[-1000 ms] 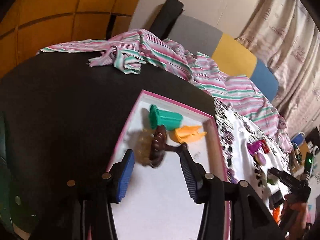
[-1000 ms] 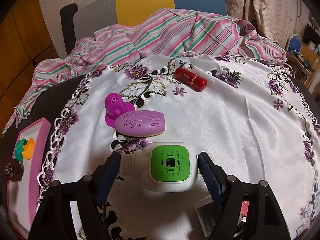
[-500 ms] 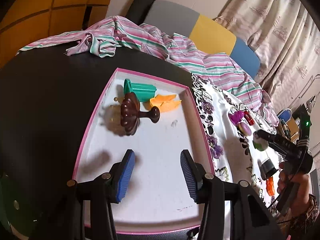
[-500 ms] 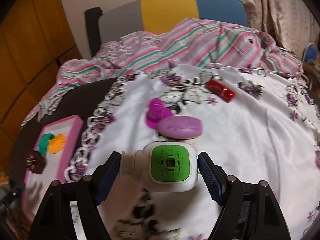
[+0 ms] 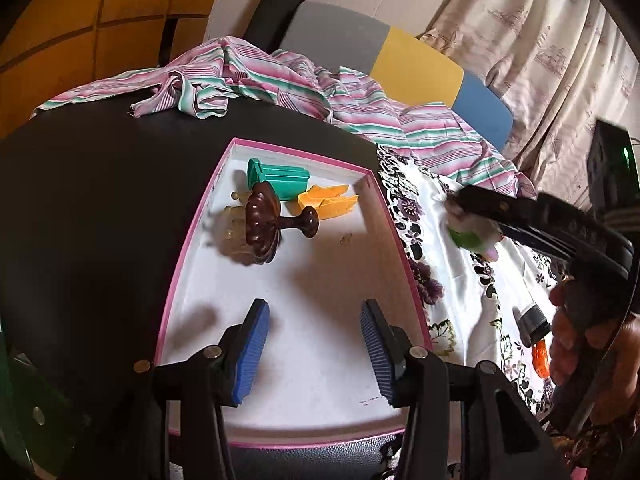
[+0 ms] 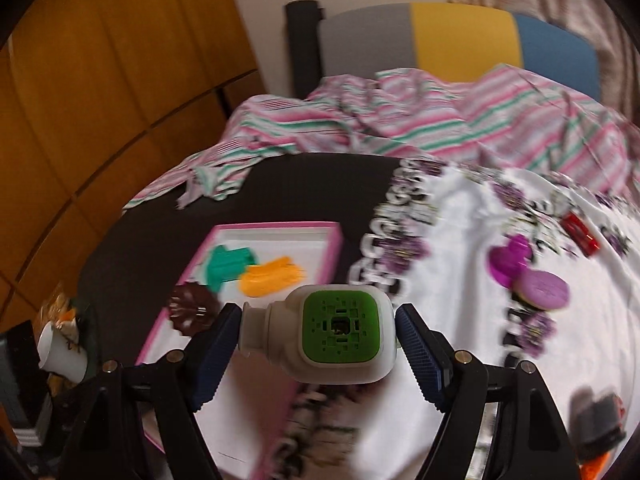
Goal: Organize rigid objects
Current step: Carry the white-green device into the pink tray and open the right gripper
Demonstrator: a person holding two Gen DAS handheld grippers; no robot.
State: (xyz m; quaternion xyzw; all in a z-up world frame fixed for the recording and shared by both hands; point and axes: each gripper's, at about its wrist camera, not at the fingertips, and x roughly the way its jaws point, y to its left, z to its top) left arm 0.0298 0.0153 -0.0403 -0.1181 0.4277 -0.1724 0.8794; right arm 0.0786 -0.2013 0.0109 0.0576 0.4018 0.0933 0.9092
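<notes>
Tray (image 5: 192, 224) position: the pink-rimmed white tray lies on the black table (image 5: 100, 184), its right edge just beside the floral white cloth (image 5: 460, 280).

Tray contents, all grouped at the far end:
- Teal plastic piece (image 5: 280, 180), nearest the far wall.
- Orange plastic piece (image 5: 328, 200), touching the teal piece on its right.
- Brown knob-shaped piece (image 5: 266, 226), lying on its side in front of both, partly over a translucent yellowish piece (image 5: 234, 232).

Left gripper (image 5: 314, 352): I hold it above the near half of the tray. Its blue-padded fingers (image 5: 252, 352) are spread apart with nothing between them.

Right gripper (image 6: 316, 354): its fingers (image 6: 212, 356) pinch a white device with a square green face (image 6: 340, 330), one pad on the device's nozzle end and the other on its opposite side. The device is held in the air over the boundary between the tray's near right part and the cloth. The right wrist view is blurred.

Items on the cloth, well apart from the tray:
- Magenta piece (image 6: 510, 258), touching a lilac oval piece (image 6: 544, 290).
- Red cylinder (image 6: 580, 232), farther back.

Striped fabric (image 5: 248, 76) is bunched at the far edge of the table, in front of a grey, yellow and blue chair back (image 6: 460, 40).
</notes>
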